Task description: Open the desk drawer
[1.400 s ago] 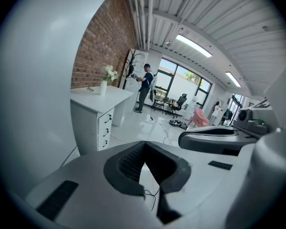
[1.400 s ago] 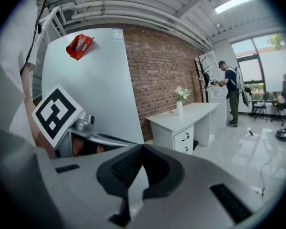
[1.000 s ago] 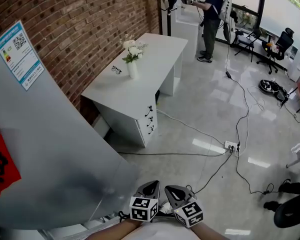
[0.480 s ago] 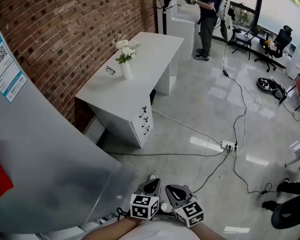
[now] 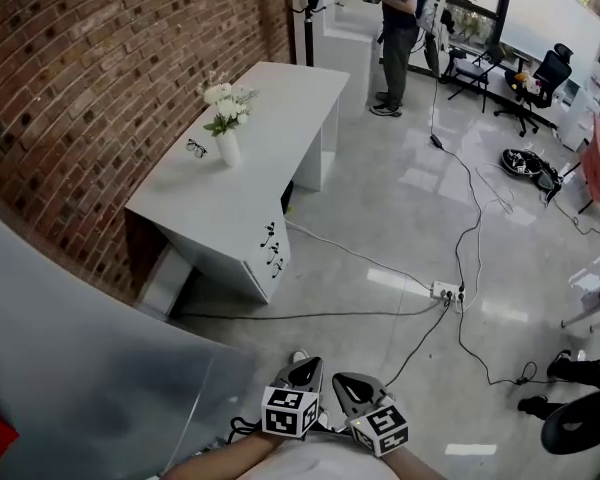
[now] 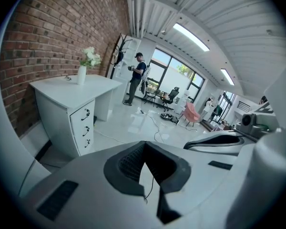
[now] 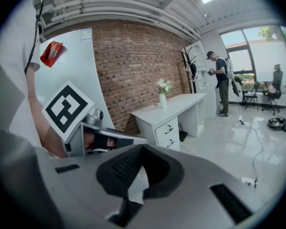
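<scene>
- Head view: we hold the left gripper (image 5: 302, 370) and right gripper (image 5: 352, 383) well apart from the desk (image 5: 270, 108).
- Only the gripper views show us both pairs of fingers (image 6: 126, 165) closed, empty.

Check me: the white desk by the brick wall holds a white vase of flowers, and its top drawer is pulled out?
No: the top drawer is shut, as the left gripper view shows. The white desk does hold the white vase of flowers.

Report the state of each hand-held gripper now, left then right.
Left hand-held gripper: closed, holding nothing.
Right hand-held gripper: closed, holding nothing.
</scene>
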The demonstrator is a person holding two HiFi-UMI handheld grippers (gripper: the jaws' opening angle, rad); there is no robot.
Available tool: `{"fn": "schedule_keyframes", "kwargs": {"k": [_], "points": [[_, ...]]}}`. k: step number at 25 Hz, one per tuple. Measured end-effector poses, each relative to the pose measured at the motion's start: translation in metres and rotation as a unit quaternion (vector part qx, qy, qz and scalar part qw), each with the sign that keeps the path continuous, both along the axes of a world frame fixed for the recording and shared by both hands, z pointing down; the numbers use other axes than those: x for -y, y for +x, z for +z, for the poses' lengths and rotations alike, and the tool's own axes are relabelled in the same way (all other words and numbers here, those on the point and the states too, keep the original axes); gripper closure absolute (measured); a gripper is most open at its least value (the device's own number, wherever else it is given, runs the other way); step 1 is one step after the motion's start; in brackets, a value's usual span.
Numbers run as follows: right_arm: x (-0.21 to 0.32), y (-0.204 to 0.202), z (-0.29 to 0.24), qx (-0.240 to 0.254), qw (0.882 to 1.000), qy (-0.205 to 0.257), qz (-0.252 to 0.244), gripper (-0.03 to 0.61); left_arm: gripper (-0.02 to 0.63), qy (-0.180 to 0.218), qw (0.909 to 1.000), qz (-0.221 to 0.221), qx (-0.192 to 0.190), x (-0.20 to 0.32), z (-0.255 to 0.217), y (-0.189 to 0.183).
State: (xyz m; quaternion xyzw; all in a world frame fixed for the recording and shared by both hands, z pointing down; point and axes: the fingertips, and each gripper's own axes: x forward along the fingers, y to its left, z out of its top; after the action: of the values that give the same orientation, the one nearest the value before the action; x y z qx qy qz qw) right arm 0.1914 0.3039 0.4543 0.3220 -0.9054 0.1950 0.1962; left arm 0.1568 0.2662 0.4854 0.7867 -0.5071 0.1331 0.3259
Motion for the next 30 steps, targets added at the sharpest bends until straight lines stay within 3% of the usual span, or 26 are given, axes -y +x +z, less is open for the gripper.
{"fn": "schedule_keyframes", "kwargs": {"k": [12, 17, 24, 30], "points": [[0.105, -0.038, 0.012, -0.028, 0.999, -0.033, -0.014, 0.569, 0.606, -0.019, 0.9997, 0.005, -0.016, 0.120, 0.014, -0.033], [0.150, -0.072, 0.012, -0.045, 0.998, -0.028, -0.044, 0.569, 0.606, -0.020, 0.9993, -0.006, -0.032, 0.163, 0.016, -0.058], [0.187, -0.108, 0.011, -0.050, 0.995, -0.016, -0.080, 0.569, 0.606, -0.025, 0.9990, -0.013, -0.035, 0.196, 0.020, -0.090], [0.204, -0.114, 0.005, -0.050, 0.995, -0.008, -0.088, 0.569, 0.606, -0.021, 0.9989, -0.021, -0.038, 0.208, 0.017, -0.099]]}}
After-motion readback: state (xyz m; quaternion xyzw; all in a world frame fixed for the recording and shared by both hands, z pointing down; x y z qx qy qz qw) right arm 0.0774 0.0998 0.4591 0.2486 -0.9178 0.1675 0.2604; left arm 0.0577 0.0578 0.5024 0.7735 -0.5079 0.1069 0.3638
